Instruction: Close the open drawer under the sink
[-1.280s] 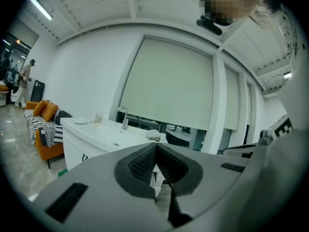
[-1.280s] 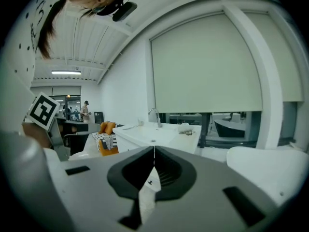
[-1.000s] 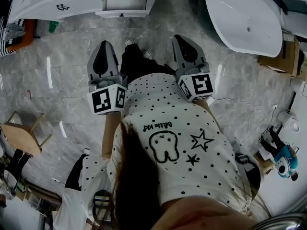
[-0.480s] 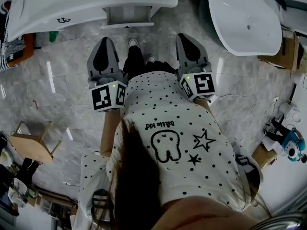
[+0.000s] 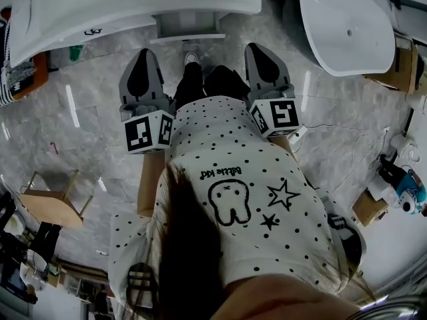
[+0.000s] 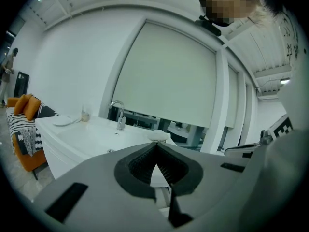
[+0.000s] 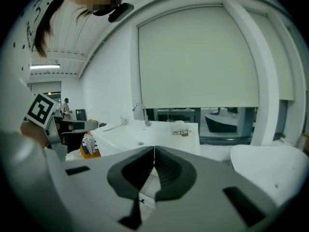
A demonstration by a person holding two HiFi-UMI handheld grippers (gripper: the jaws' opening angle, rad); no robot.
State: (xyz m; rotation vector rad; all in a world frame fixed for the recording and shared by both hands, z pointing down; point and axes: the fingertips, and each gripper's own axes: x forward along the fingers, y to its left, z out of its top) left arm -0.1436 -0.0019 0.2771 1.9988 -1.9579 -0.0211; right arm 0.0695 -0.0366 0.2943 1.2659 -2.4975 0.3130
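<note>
The white sink cabinet (image 5: 133, 5) runs along the top of the head view. Its open drawer (image 5: 187, 27) juts out towards me, between my two grippers and a short way beyond their tips. My left gripper (image 5: 143, 55) is shut and holds nothing; its jaws meet in the left gripper view (image 6: 156, 145), with the sink basin (image 6: 96, 134) and tap (image 6: 118, 116) behind. My right gripper (image 5: 257, 49) is shut and empty too (image 7: 154, 150), and a white drawer front (image 7: 145, 190) shows through the gap below its pads.
A white bathtub (image 5: 347, 25) stands at the upper right, close to my right gripper. An orange seat with striped fabric (image 5: 20, 65) sits left of the cabinet. A wooden stool (image 5: 50, 205) is at the left, and cardboard boxes (image 5: 393, 72) are at the right. The floor is grey marble (image 5: 87, 132).
The cabinet and its drawer have come closer in the head view. Both grippers have advanced towards the drawer, still shut.
</note>
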